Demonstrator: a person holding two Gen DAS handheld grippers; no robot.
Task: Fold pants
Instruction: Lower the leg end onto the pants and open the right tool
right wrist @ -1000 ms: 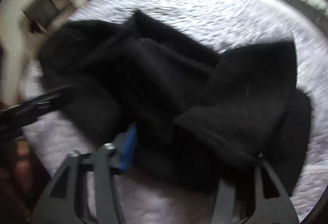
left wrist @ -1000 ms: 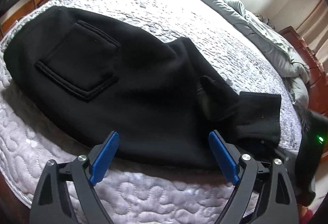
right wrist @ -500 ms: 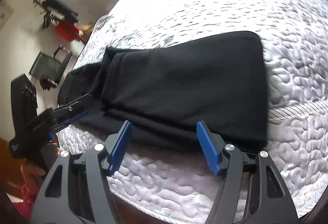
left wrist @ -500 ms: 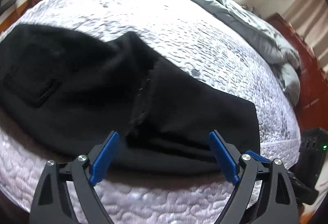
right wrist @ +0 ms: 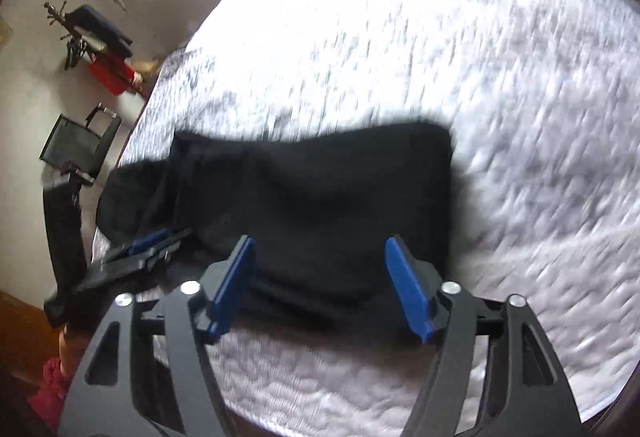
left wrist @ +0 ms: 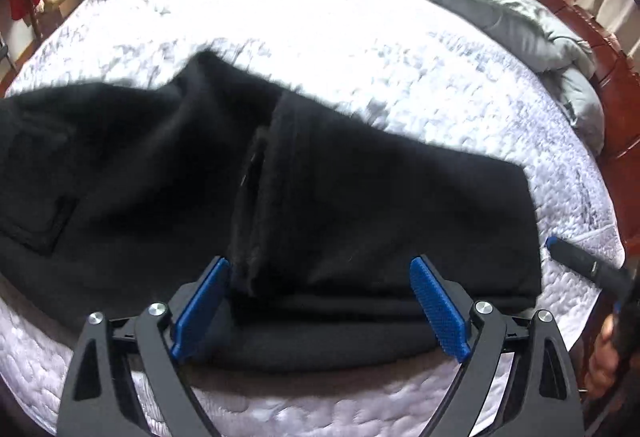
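Both grippers tilt steeply downward. The left gripper (left wrist: 320, 309) holds its blue pads (left wrist: 438, 311) wide apart, pressing on nothing. The right gripper (right wrist: 322, 285) has its jaws opening, nothing gripped between its pads (right wrist: 408, 287). Each appears at the other's side edge.

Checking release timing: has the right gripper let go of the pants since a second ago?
Yes. The right gripper was buried in bunched pants; now its jaws are opening, empty, back toward the quilted bed's near edge.

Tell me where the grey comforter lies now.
In the left wrist view the grey comforter lies bunched along the far right side of the bed's white quilt, beyond the black pants.
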